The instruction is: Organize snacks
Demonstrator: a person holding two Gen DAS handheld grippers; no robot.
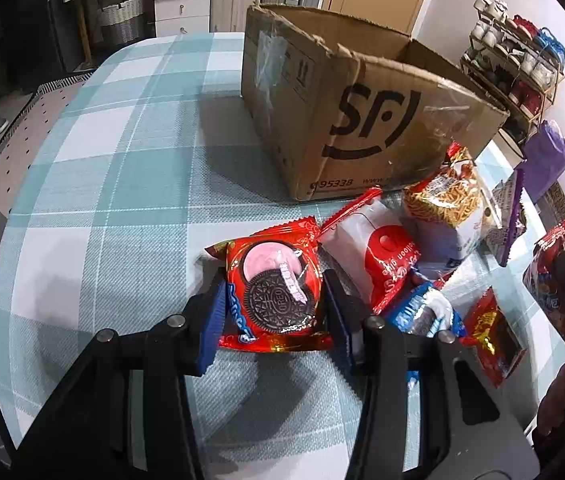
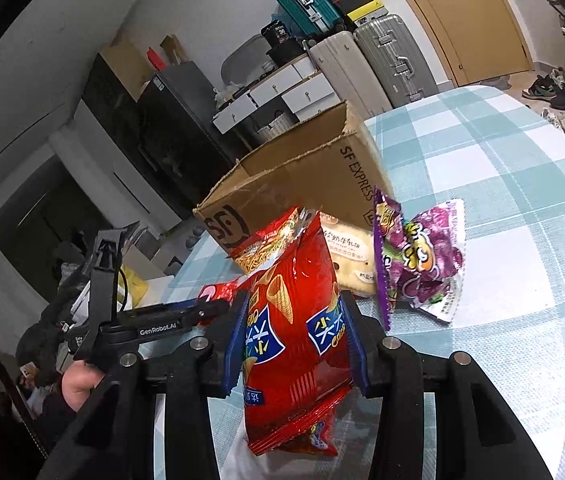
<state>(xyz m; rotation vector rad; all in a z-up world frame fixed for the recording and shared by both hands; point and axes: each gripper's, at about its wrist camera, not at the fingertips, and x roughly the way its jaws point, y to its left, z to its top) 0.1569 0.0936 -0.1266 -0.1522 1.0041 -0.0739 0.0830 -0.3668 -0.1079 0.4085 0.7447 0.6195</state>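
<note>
Our left tongs [image 1: 274,300] are clamped on the Oreo pack [image 1: 272,292], just above the counter [image 1: 102,168] in front of the box [image 1: 362,120]. Our right tongs [image 2: 294,344] grip the red chip bag [image 2: 294,340], lifted nearer us than the box [image 2: 302,184], with the purple bag [image 2: 422,260] lying beside the box.

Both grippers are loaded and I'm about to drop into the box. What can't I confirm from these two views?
- Cardboard box interior: both views, hidden by its walls.
- Oreo pack lower edge: left wrist view, behind the left gripper.
- Red chip bag back: right wrist view, faces away inside the right gripper.
</note>
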